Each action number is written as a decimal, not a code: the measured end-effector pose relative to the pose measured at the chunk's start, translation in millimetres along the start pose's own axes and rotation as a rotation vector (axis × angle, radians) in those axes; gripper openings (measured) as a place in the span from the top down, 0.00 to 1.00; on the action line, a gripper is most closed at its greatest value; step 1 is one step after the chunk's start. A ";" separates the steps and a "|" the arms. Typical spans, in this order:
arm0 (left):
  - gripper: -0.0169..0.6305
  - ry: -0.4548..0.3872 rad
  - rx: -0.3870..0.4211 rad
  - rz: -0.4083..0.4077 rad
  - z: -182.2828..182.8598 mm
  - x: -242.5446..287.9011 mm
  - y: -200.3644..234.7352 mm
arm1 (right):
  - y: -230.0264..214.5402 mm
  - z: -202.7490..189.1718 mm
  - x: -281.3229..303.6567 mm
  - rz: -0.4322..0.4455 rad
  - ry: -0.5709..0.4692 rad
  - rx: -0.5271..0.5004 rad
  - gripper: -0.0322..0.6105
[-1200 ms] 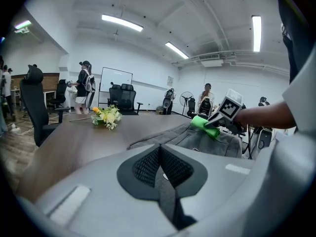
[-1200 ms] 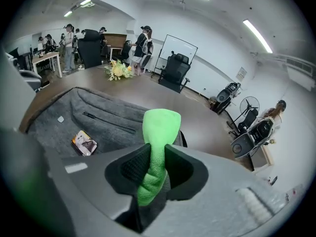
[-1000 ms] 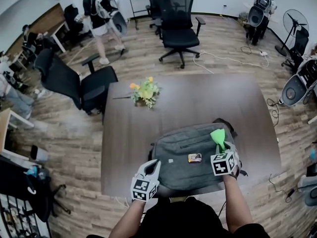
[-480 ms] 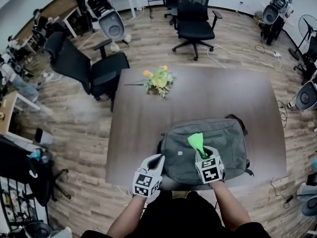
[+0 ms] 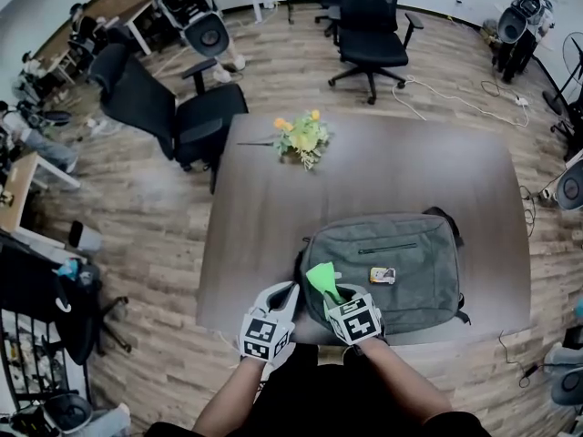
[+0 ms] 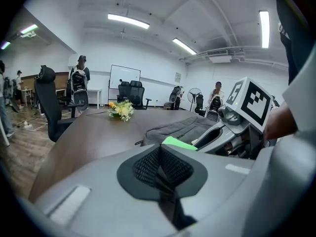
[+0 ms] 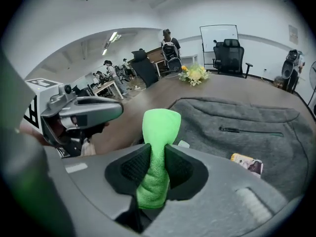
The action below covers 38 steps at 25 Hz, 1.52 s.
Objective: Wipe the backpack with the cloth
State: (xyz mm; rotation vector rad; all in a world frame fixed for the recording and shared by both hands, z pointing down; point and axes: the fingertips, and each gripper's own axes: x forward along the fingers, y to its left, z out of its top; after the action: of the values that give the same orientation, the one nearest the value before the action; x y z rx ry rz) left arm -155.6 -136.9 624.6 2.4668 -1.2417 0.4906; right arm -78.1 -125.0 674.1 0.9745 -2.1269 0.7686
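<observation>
A grey backpack [image 5: 401, 267] lies flat on the near part of the brown table [image 5: 273, 208], also seen in the right gripper view [image 7: 247, 127]. My right gripper [image 5: 339, 297] is shut on a bright green cloth [image 7: 158, 147], whose free end [image 5: 321, 278] rests on the backpack's near left corner. A small printed tag [image 5: 383, 275] lies on the backpack's front. My left gripper [image 5: 278, 300] hovers at the table's near edge, just left of the backpack, its jaws closed with nothing between them. In the left gripper view the cloth [image 6: 178, 143] and the right gripper [image 6: 232, 127] show just ahead.
A bunch of yellow flowers [image 5: 301, 137] lies at the table's far side. Black office chairs [image 5: 178, 116] stand left of and beyond the table [image 5: 369, 21]. People with backpack rigs stand at the far left. Cables run over the wooden floor [image 5: 474, 98] at right.
My right gripper has carried the green cloth leftward across the backpack, from its right side to its near left corner. The left gripper stayed near the table edge.
</observation>
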 end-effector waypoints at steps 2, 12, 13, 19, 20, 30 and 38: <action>0.95 0.009 0.003 -0.002 -2.1 -0.7 -3.6 | 6.5 -3.9 3.9 0.017 0.015 0.003 0.81; 0.95 0.023 0.011 -0.024 -2.1 7.0 -21.2 | -34.1 -32.7 -14.7 -0.064 0.068 0.038 0.81; 0.95 0.019 0.011 -0.026 -1.2 8.6 -23.0 | -39.6 -36.3 -19.1 -0.079 0.075 0.038 0.81; 0.95 -0.002 0.030 -0.053 5.8 18.1 -40.5 | -73.6 -54.8 -43.6 -0.171 0.088 0.045 0.81; 0.95 -0.003 0.031 -0.058 6.7 19.4 -43.7 | -79.2 -57.1 -47.6 -0.188 0.089 0.045 0.81; 0.95 0.015 0.106 -0.112 6.3 33.1 -74.9 | -136.7 -71.3 -88.3 -0.303 0.084 0.098 0.81; 0.95 0.016 0.112 -0.135 6.4 42.9 -87.3 | -178.2 -79.5 -119.3 -0.441 0.095 0.049 0.81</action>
State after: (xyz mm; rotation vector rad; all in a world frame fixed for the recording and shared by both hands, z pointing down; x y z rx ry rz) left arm -59.5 -120.6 625.8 2.6127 -1.0590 0.5566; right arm 150.4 -115.7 672.4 1.3444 -1.7288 0.6302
